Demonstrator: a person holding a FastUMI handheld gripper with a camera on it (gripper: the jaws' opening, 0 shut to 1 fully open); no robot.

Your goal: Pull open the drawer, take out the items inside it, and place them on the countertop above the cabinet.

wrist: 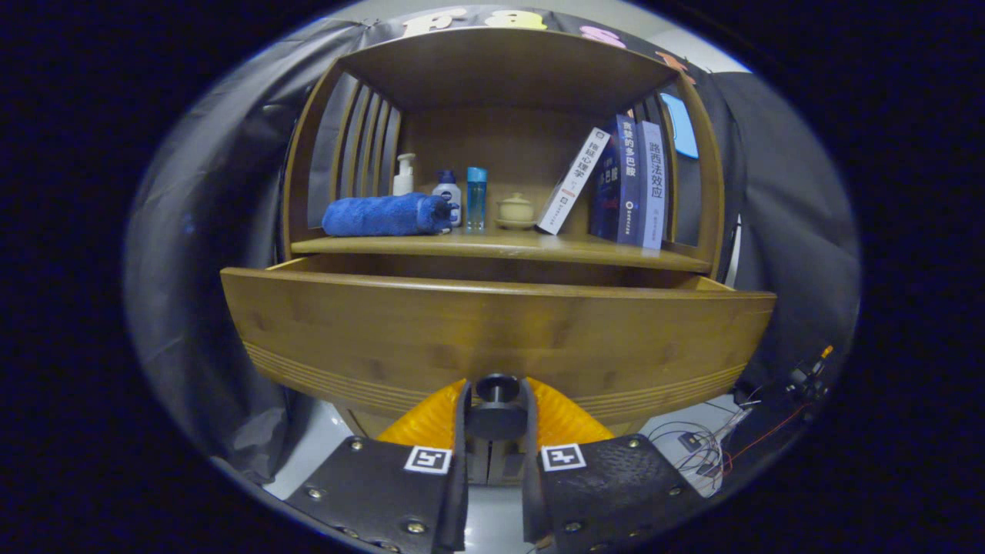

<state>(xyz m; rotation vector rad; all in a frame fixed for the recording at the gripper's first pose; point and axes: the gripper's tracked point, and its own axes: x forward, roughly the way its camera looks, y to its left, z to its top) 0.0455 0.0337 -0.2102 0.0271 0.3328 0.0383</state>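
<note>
A wooden cabinet has its drawer (492,331) pulled out toward me, its broad front panel filling the space just ahead of the fingers. My gripper (496,412) is shut on the drawer's dark round knob (496,388), which sits between the two fingers at the panel's lower middle. The drawer's inside is hidden behind its front panel. Above the drawer lies the countertop shelf (508,246) of the cabinet.
On the countertop stand a rolled blue towel (385,215), a white pump bottle (403,175), a small white bottle (447,191), a blue tumbler (476,198), a cream lidded cup (515,209) and several books (627,181). Loose wires (712,442) lie on the floor at the right.
</note>
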